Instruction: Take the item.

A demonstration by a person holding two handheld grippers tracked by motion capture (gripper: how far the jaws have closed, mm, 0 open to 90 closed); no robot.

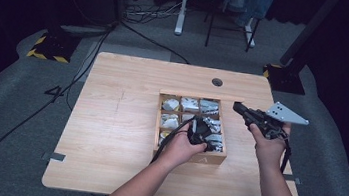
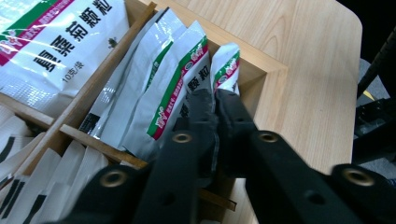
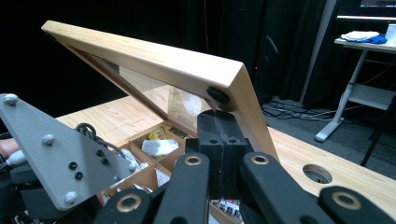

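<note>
A wooden compartment box [image 1: 215, 158] of white sachets stands on the table. Its lid [image 1: 202, 95] is raised and stands over the back of the box. My left gripper [image 1: 199, 131] reaches down into the box. Its jaws [image 2: 215, 100] are shut on the top edge of a white sachet with a green and red stripe [image 2: 226, 63], in a corner compartment. My right gripper [image 1: 239, 107] is at the lid's right end. In the right gripper view the shut jaws [image 3: 218, 122] press against the lid's edge [image 3: 187, 70], just below a black bumper [image 3: 218, 94].
More sachets [image 2: 159, 88] lean in the same compartment, and a larger packet [image 2: 56, 51] lies in the one beside it. The other gripper's grey plate [image 3: 60, 154] is close at the left of the right gripper view. A cable hole [image 1: 217, 82] is in the table behind the box.
</note>
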